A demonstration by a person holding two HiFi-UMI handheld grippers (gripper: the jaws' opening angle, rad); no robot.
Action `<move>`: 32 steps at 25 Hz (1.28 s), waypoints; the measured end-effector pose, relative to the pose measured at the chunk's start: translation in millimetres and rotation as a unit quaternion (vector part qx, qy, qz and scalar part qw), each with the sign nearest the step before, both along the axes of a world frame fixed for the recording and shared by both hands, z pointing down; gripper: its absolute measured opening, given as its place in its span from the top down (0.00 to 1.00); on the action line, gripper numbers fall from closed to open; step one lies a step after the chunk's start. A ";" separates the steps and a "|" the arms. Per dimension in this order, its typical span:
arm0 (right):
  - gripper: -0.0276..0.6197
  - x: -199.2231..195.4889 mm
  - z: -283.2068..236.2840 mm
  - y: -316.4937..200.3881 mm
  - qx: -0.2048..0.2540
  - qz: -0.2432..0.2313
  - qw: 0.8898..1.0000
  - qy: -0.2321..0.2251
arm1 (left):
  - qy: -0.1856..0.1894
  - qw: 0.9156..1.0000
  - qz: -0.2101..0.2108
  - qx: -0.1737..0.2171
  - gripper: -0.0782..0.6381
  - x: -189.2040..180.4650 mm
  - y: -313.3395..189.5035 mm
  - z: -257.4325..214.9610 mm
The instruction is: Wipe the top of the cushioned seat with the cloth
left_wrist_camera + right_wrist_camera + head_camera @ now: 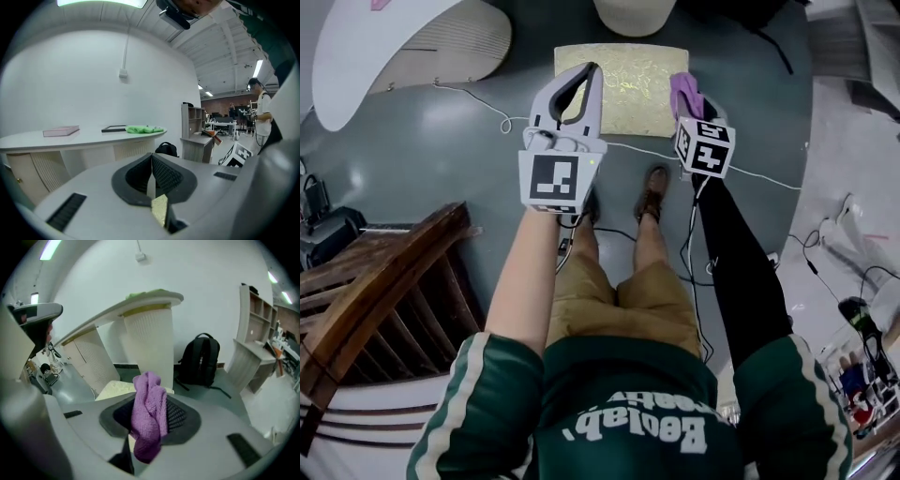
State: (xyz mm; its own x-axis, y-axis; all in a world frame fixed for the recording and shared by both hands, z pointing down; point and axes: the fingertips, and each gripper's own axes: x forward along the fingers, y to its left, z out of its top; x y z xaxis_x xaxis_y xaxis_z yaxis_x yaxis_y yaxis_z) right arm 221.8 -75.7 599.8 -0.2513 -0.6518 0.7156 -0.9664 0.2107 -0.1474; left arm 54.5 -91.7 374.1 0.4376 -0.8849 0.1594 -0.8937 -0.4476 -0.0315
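purple cloth (149,416) hangs bunched from the right gripper (688,111), whose jaws are clamped on it, above the right edge of the pale yellow cushioned seat (619,89). the seat sits on the grey floor (478,178). the left gripper (589,73) hovers over the seat's left side, jaws pressed together on nothing.

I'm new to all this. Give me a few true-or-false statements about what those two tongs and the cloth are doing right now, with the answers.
1. The right tongs grip a purple cloth. True.
2. The left tongs hold a brush. False: they are shut on nothing.
3. The purple cloth is pressed onto the cushioned seat. False: it is held up, clear of the seat.
4. A black backpack stands on the floor. True.
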 end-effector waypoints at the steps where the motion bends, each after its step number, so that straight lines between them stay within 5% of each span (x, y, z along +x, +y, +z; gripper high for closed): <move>1: 0.76 -5.5 -19.2 -6.8 0.017 -0.005 1.000 0.002 | 0.001 1.000 -0.007 0.007 0.87 -7.9 -1.0 -12.6; 8: 0.75 -31.9 -151.3 -45.1 0.125 -0.031 0.991 0.018 | -0.006 0.998 -0.052 0.044 0.87 -46.2 -14.2 -96.3; 19: 0.75 -89.5 -347.4 -49.5 0.262 -0.049 0.964 -0.005 | -0.005 0.994 -0.038 0.105 0.87 -79.0 -0.8 -212.2; 29: 0.75 -140.4 -466.7 -27.3 0.349 -0.072 0.934 -0.013 | 0.035 0.988 -0.064 0.138 0.87 -128.2 11.9 -292.7; 32: 0.75 -144.1 -485.3 -22.2 0.359 -0.070 0.930 -0.022 | 0.017 0.987 -0.059 0.152 0.87 -134.5 18.8 -309.0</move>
State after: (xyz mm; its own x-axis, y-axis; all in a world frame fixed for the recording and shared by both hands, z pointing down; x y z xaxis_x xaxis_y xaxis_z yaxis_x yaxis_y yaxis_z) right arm 77.8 -97.9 114.5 -0.3890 -0.9164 0.0946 -0.9182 0.3941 0.0410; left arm -80.0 -73.0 65.0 0.3290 -0.9348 -0.1337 -0.9419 -0.3148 -0.1172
